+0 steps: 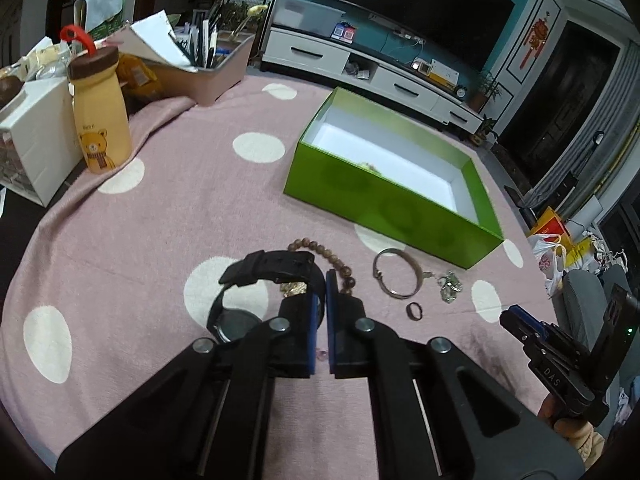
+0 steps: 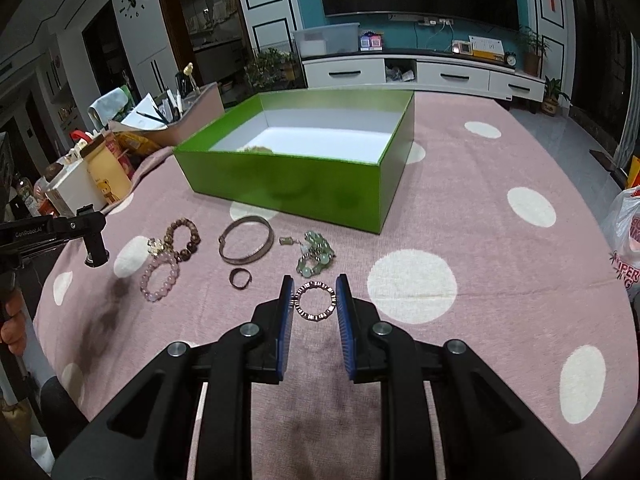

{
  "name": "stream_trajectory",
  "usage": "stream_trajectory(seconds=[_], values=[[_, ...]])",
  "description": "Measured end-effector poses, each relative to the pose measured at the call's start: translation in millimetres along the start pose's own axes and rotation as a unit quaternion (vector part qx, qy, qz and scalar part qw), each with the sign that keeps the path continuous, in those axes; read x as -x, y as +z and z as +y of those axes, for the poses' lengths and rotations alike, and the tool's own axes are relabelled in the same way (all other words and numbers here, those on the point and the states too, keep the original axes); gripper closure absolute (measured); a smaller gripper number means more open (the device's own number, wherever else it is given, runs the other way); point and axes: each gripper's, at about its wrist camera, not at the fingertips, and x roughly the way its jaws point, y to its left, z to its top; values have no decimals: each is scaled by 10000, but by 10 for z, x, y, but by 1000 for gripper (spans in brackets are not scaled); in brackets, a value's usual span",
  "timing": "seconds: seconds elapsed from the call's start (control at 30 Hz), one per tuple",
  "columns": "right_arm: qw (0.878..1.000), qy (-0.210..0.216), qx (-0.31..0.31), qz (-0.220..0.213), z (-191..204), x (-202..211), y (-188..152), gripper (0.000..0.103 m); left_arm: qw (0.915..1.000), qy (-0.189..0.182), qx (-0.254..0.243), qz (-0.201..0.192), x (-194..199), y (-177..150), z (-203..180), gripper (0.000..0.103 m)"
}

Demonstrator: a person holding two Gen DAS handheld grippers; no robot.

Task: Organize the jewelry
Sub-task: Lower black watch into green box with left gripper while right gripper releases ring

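My left gripper (image 1: 322,280) is shut on the strap of a black watch (image 1: 256,288) and holds it above the pink dotted cloth. My right gripper (image 2: 314,286) is open, its fingers on either side of a small silver beaded bracelet (image 2: 315,301) lying on the cloth. The open green box (image 2: 304,176) stands beyond, also in the left wrist view (image 1: 392,204). On the cloth lie a brown bead bracelet (image 2: 183,239), a pink bead bracelet (image 2: 160,280), a silver bangle (image 2: 247,243), a small ring (image 2: 240,279) and a green bead bracelet (image 2: 316,256).
A yellow bear bottle (image 1: 100,116), a white drawer box (image 1: 36,136) and a tray of pens and papers (image 1: 200,64) stand at the table's far left. A plastic bag (image 2: 626,236) hangs past the right edge. Something small lies inside the box (image 2: 256,148).
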Motion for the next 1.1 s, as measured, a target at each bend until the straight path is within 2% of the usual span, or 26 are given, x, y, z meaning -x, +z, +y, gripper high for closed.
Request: stream_trajectory(seconds=[0.33,0.63,0.87,1.1], values=[[9992,-77,173,-356,-8,145,297,82,9990,13,-434,-109,102,244,-291,100],[9967,-144,361,-711,-20,169,675,82,9955,0,-924,-224,-16,647,-717,100],[9961,-111,393,-787,-67,14,957,82,9928,-151,-1185,-117,-288,980,-1054,100],[9980,-14,240,-584,-191,-327,1161,82,9932,-565,-990,239,-733,1281,-1229,100]])
